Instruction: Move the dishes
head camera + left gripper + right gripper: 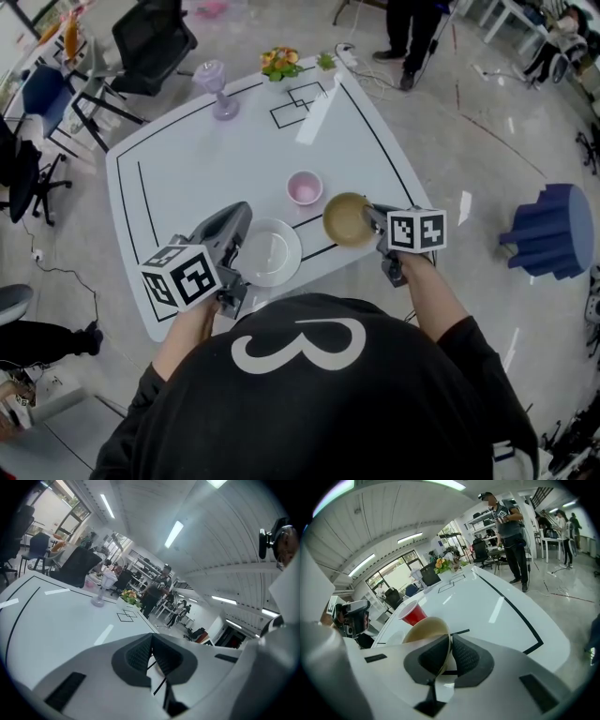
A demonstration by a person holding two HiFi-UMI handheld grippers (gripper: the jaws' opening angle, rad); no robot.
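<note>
Seemingly early: right gripper (450, 638) jaws clamp the tan bowl (345, 218) right of the white plate (269, 251); left gripper (151, 638) jaws closed, empty; plate and pink cup (304, 187) wait on the counter (206, 159).

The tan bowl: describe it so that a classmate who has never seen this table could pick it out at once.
Look at the white table, toward its near right edge. There the right tool grips a bowl by its rim. It is tan, unlike the pink cup and the white plate beside it.
</note>
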